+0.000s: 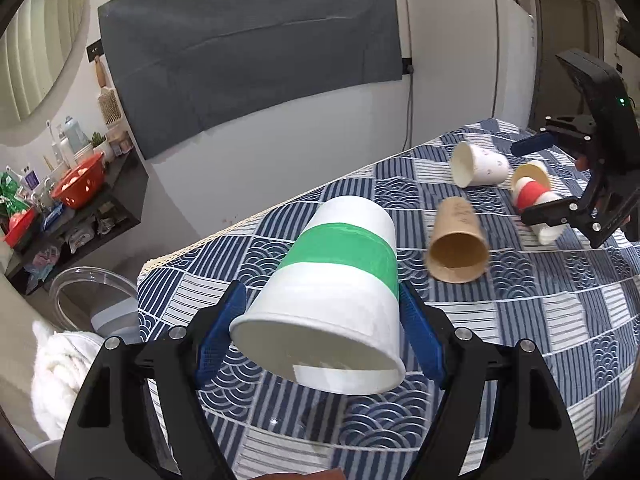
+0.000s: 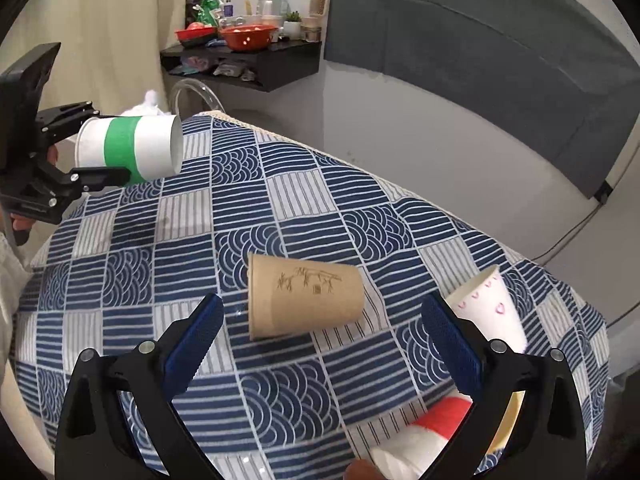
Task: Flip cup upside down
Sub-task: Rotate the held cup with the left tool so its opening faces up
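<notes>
My left gripper is shut on a white cup with a green band, held on its side above the table with its mouth toward the camera. The same cup shows in the right wrist view, at the table's left end, with its base pointing right. My right gripper is open and empty above the table; it also shows in the left wrist view. A brown paper cup lies on its side between the right gripper's fingers, below them.
The table carries a blue and white patterned cloth. A white cup with pink hearts and a red-banded white cup lie on their sides near the right gripper. A black shelf with red bowls stands behind.
</notes>
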### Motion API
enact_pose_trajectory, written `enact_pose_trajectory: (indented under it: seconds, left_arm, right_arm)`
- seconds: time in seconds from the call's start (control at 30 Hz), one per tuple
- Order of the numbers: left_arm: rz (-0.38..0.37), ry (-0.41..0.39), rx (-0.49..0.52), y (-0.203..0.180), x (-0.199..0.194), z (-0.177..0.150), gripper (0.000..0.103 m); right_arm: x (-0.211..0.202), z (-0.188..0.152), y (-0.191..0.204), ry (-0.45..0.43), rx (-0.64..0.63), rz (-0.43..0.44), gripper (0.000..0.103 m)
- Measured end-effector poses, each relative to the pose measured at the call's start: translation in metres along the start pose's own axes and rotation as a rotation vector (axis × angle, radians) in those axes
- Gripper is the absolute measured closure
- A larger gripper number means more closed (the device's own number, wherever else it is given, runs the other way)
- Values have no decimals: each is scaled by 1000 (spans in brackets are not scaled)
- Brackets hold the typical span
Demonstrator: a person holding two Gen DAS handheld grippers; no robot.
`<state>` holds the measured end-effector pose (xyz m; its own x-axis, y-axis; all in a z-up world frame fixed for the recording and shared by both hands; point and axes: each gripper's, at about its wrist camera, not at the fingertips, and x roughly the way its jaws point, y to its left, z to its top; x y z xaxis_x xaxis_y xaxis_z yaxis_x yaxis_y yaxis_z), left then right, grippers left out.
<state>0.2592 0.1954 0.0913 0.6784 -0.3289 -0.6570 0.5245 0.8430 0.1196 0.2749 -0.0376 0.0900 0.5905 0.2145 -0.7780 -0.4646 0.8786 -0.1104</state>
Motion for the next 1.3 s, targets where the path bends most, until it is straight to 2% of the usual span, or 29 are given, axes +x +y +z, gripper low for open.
enact_pose_trajectory:
  seconds: [0.17,0.33,0.57,0.8,1.07,1.3]
  left_arm:
    - [-8,-14,39,-44,-25,4,27]
    - [-44,-19,72,-92,-33,11,27]
    - [-141,5,148,-162,-26,18,27]
    - [-244,19,235,-227,-9,16,27]
    - [-301,57,275,-264,18,12,27]
    - [-310,105,266,-264,32,-2,27]
  right_arm:
    - [-31,-20,-3,-12,1,6,8]
    - [-53,-51,-12,-7,21,2,8]
    - [-76,-100,-35,-8,83,4,8]
    - [-87,-153,-66,25,136,-8,8]
    - [-86,-195,-91,31,168,34,8]
    - [-78,-215,-94,33,143,74,8]
